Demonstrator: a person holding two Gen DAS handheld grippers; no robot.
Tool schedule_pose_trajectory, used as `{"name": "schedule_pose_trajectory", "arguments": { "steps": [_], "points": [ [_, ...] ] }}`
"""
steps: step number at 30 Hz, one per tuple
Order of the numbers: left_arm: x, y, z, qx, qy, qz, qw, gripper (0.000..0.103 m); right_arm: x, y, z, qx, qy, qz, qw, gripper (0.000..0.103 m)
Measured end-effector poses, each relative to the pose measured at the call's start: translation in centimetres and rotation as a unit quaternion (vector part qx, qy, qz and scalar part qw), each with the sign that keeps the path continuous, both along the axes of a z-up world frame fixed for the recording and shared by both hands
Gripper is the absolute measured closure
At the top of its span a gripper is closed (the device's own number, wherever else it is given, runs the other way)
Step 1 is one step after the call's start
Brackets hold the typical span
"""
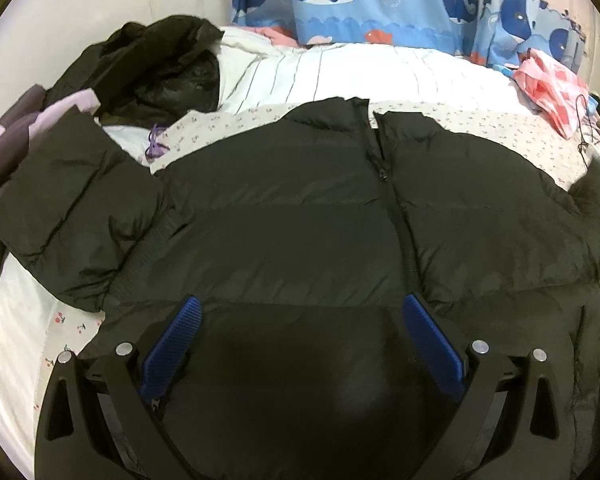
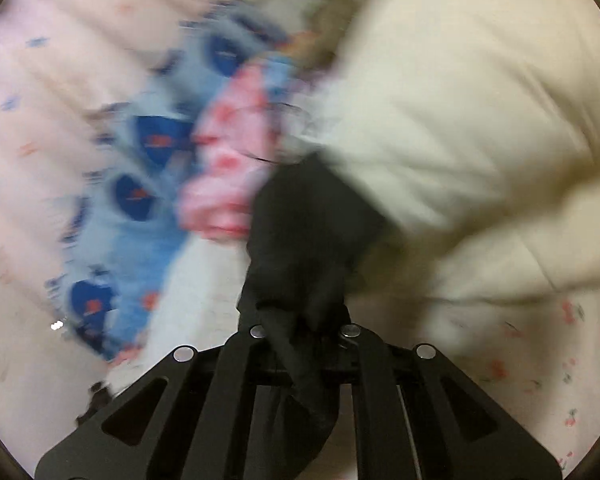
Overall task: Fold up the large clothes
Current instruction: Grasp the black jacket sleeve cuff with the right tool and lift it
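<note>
Black jacket [image 1: 284,216] spread front-up across the bed [image 1: 340,76], zipper [image 1: 396,208] running down its middle, one sleeve [image 1: 72,208] bent out at left. Left gripper [image 1: 300,332] low over the hem, blue fingers [image 1: 172,352] spread wide, released, puffy fabric bulging between them. Crowded around: a second black garment [image 1: 156,64] heaped at the far left, purple cloth [image 1: 16,140] under the sleeve, whale-print bedding [image 1: 380,0] along the headboard, pink checked cloth [image 1: 552,84] at far right, floral sheet [image 1: 228,128] just above the collar. Right wrist view badly blurred: right gripper [image 2: 304,332] clenched on a bunched black fold [image 2: 308,240] of the jacket, cloth trailing down between the arms. Cream quilted garment [image 2: 480,120] close at right, touching or overlapping the fold; pink cloth [image 2: 228,160] and whale print [image 2: 148,184] at left.
</note>
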State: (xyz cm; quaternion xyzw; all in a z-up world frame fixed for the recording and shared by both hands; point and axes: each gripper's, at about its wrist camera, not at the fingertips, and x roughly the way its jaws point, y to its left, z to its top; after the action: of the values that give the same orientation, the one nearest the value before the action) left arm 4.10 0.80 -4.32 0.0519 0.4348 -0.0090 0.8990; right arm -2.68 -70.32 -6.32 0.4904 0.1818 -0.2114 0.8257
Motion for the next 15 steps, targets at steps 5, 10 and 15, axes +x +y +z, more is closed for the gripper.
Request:
{"name": "schedule_pose_trajectory", "arguments": {
  "steps": [5,10,15],
  "points": [
    [0.1,2.7,1.7,-0.044,-0.010,0.024,0.9987,0.006,2.3,4.0,5.0,-0.065,-0.021,0.025,0.997,0.098],
    [-0.3,6.5,4.7,-0.059,-0.049,0.063,0.9950,0.006,6.7,14.0,15.5,-0.162,-0.086,0.115,0.976,0.098],
    [-1.1,9.9,7.0,-0.066,-0.078,0.092,0.9905,0.006,11.5,26.6,22.5,-0.211,-0.136,0.218,0.943,0.098]
  ]
}}
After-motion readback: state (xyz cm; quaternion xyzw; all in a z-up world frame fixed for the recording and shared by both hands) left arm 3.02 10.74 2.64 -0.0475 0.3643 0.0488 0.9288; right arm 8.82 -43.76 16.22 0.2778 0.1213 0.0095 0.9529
